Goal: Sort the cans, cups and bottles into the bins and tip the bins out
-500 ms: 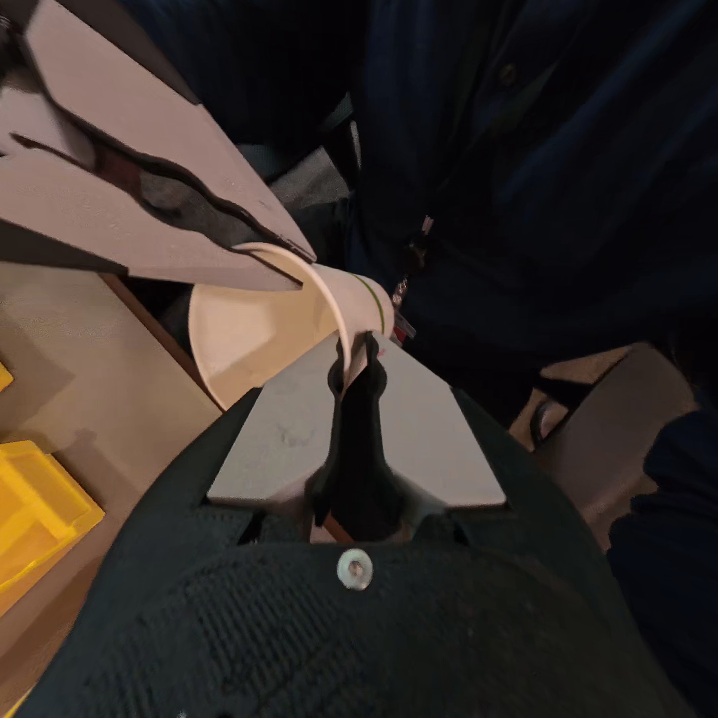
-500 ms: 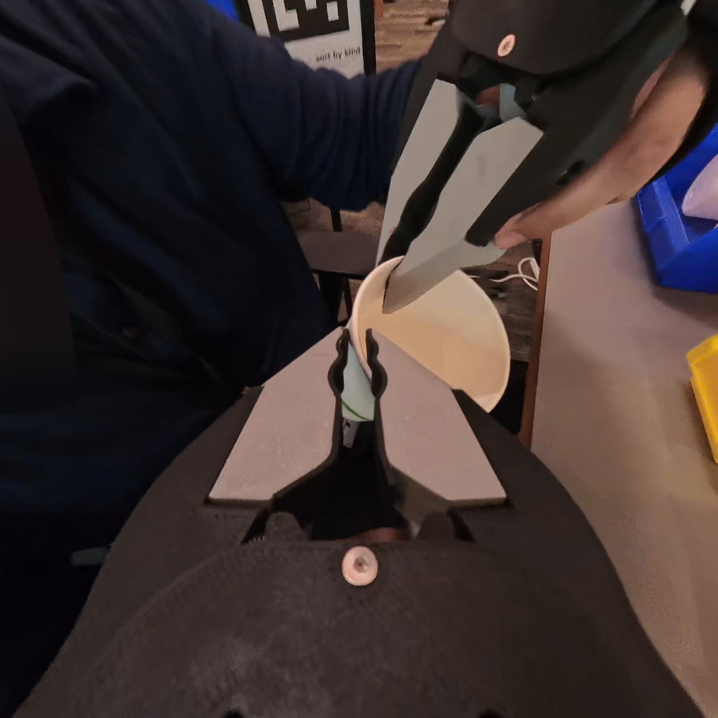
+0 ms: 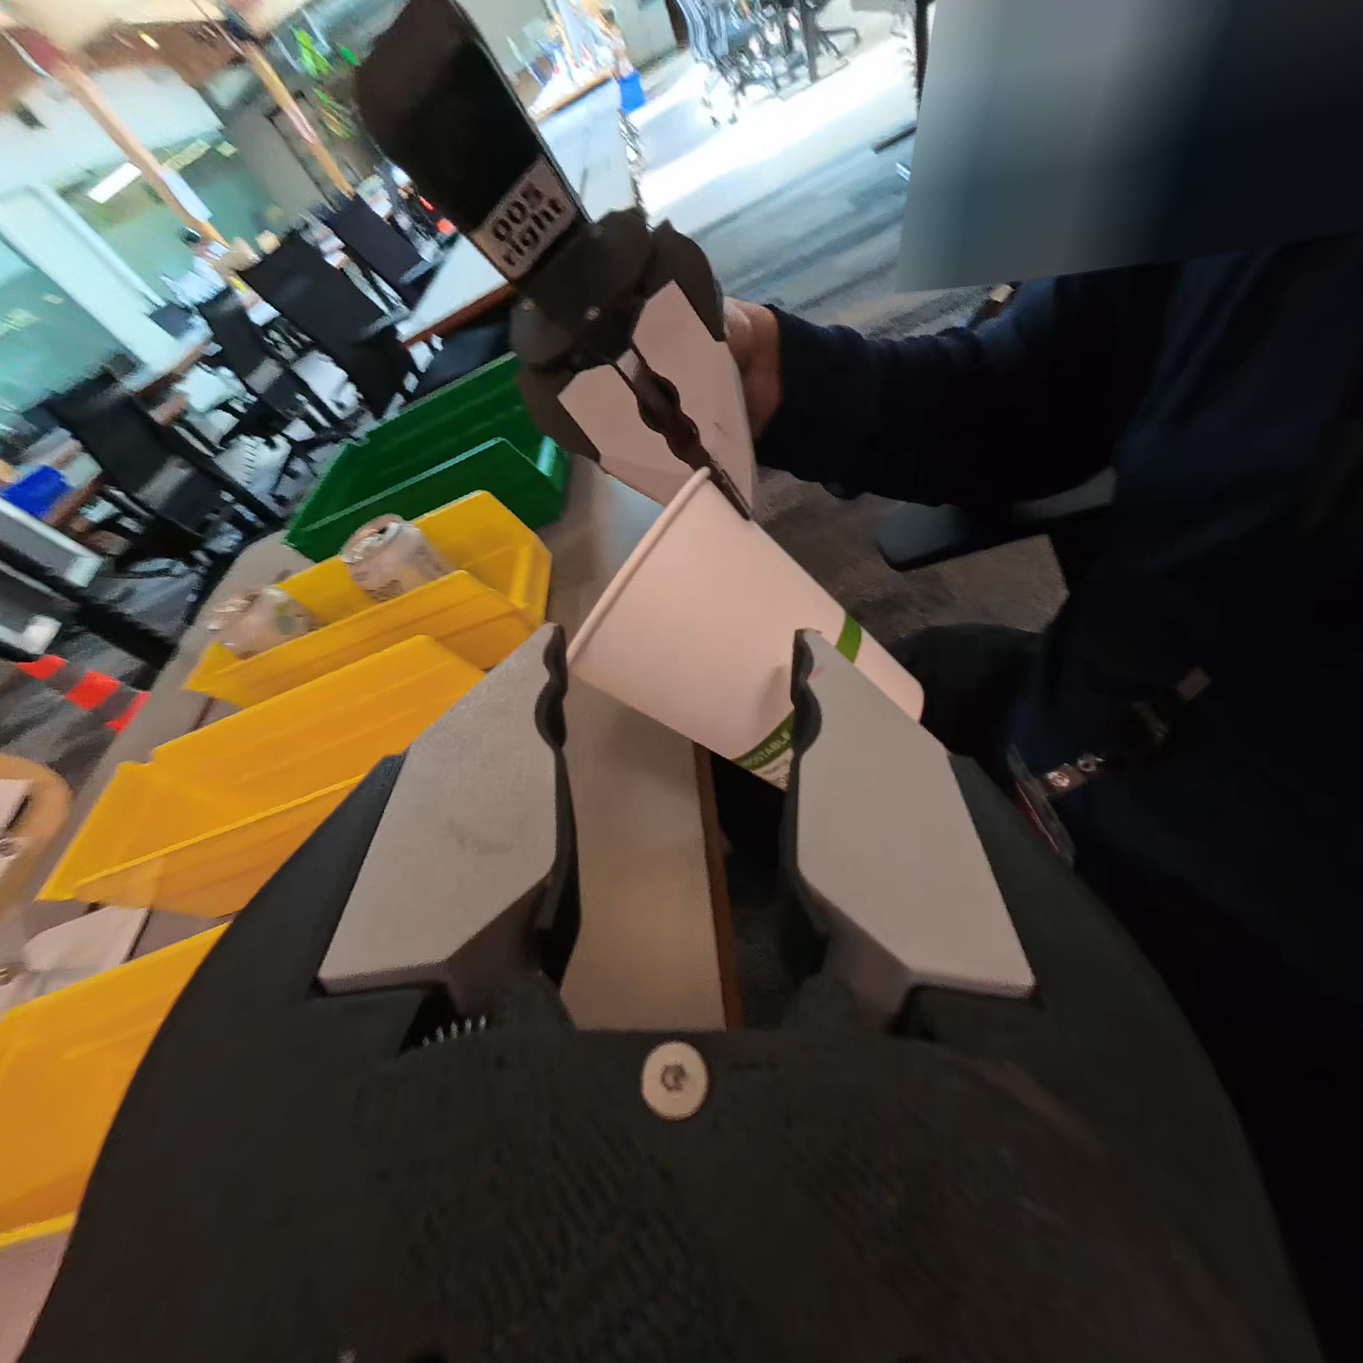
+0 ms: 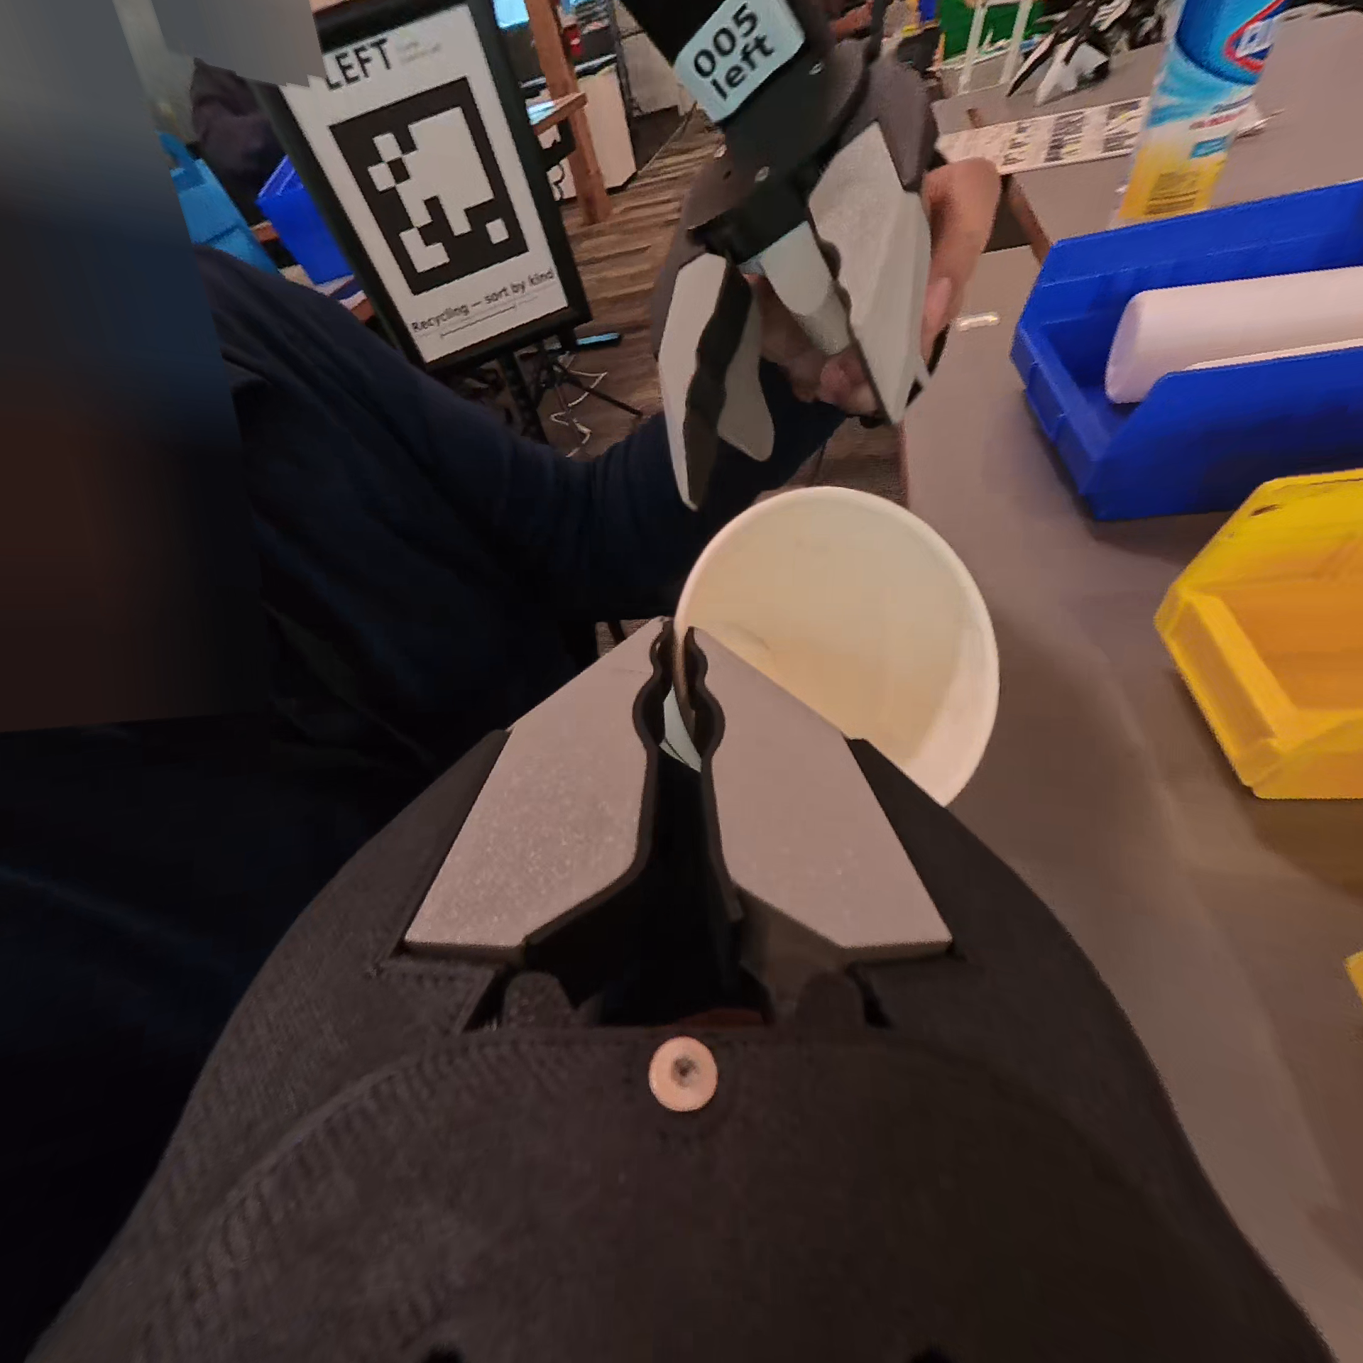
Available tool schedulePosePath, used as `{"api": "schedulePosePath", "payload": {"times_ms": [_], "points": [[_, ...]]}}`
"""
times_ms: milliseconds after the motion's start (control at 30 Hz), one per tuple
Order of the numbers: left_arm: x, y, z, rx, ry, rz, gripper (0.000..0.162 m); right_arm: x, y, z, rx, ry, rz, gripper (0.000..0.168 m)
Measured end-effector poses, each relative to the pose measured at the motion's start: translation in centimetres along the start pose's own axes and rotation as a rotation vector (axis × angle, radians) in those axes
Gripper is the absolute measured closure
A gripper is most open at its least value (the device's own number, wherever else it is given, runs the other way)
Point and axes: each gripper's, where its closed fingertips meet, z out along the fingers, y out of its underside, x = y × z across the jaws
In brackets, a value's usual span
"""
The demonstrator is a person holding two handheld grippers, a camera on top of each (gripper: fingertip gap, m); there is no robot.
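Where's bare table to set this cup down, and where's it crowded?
Bare table runs from its near edge to the yellow bin, beside the cup held in the right tongs. A smaller patch lies between that edge and the blue bin. Farther in, those bins crowd it.

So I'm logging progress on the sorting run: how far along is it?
Partly done. Two cans already lie in the yellow bins, and a white item sits in the blue bin. In hand: the right gripper pinches the paper cup by its rim; the left gripper is open. Left: binning this cup; the green bin looks empty, and no bin has visibly been tipped.
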Motion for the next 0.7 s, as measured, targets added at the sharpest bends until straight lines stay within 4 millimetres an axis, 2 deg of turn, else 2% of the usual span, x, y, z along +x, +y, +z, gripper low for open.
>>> {"api": "schedulePosePath", "payload": {"times_ms": [67,133,167,233,333,433,533,633,700], "points": [[-1.9,0.4,-1.7,-0.034,-0.093,0.000,0.099,1.7,-0.9,-0.6,0.001,0.093,-0.009,0.168],[-4.2,1.2,-3.8,-0.062,-0.226,-0.032,0.097,5.4,-2.7,-2.5,0.009,0.282,-0.001,0.168],[-5.0,1.5,-4.8,-0.057,-0.276,-0.056,0.097,7.6,-3.7,-4.0,0.012,0.394,-0.001,0.168],[-6.9,2.7,-6.7,-0.068,-0.358,-0.125,0.097,13.2,-5.8,-7.9,0.003,0.674,-0.014,0.168],[-9.6,5.1,-9.1,-0.090,-0.454,-0.306,0.099,22.0,-6.4,-12.6,-0.141,0.987,0.021,0.168],[-12.8,8.1,-12.1,-0.115,-0.641,-0.523,0.105,29.2,-5.4,-13.4,-0.246,1.090,0.085,0.168],[-14.2,10.2,-15.3,-0.092,-0.765,-0.644,0.102,34.3,-2.3,-12.6,-0.380,1.123,0.148,0.168],[-14.0,11.7,-18.5,-0.059,-0.803,-0.680,0.102,36.5,1.1,-11.6,-0.485,1.135,0.223,0.163],[-13.9,13.4,-21.1,-0.042,-0.847,-0.743,0.102,36.8,2.0,-11.3,-0.495,1.149,0.242,0.151]]}}
